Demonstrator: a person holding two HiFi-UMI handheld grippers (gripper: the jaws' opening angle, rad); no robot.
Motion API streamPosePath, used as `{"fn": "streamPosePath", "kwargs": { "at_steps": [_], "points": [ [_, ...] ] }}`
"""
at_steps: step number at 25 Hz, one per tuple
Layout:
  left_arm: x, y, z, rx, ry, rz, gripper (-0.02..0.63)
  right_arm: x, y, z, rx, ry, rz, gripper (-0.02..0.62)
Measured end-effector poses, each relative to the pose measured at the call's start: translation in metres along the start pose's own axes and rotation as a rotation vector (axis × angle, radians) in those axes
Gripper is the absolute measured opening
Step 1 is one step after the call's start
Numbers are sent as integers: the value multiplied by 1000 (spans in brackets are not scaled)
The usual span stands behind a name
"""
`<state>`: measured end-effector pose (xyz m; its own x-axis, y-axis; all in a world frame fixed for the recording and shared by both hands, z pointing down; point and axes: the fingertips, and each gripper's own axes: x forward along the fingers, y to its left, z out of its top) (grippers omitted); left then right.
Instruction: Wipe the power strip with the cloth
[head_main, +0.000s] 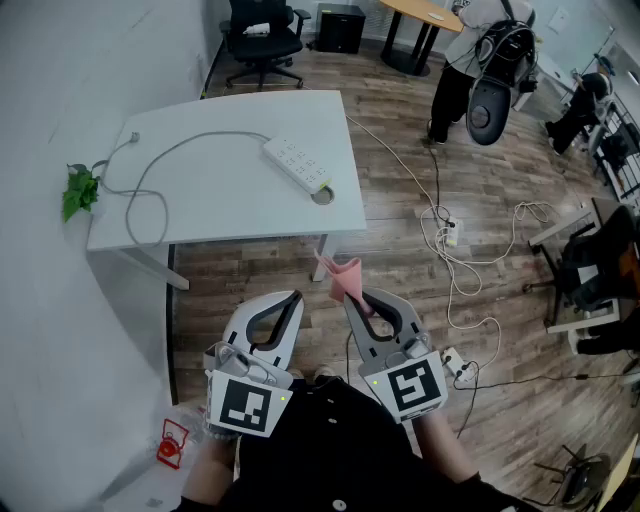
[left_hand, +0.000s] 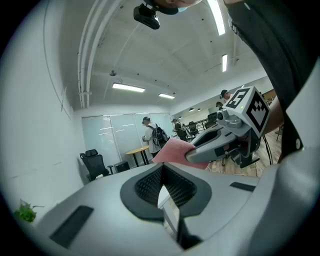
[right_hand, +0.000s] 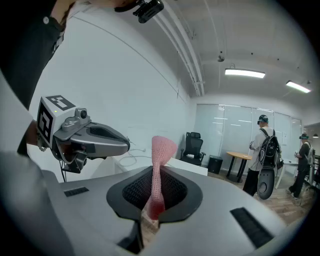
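White power strip (head_main: 297, 165) on far white table (head_main: 200, 205), right gripper (head_main: 352, 298) fingers clamped on pink cloth (head_main: 343, 278) nearby, left gripper (head_main: 293, 300) fingers closed together, empty, wood floor (head_main: 390, 240) below

From where I stand, no words, numbers or brand names can be read anywhere. The only printed signs are black-and-white square code patterns. One is on the cube (head_main: 245, 405) behind the fingers of the left gripper (head_main: 291, 298), the other on the cube (head_main: 415, 385) behind those of the right gripper (head_main: 355, 297).
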<state>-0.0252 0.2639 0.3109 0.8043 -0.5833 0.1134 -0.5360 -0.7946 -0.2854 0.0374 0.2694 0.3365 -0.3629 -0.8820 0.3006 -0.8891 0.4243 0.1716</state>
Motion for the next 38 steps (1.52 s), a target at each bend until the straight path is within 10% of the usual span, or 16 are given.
{"fn": "streamPosePath", "kwargs": {
  "at_steps": [38],
  "points": [
    [-27,20,-5,2,-36,-29,14,6,20,14,11,-1,-67,51]
  ]
}}
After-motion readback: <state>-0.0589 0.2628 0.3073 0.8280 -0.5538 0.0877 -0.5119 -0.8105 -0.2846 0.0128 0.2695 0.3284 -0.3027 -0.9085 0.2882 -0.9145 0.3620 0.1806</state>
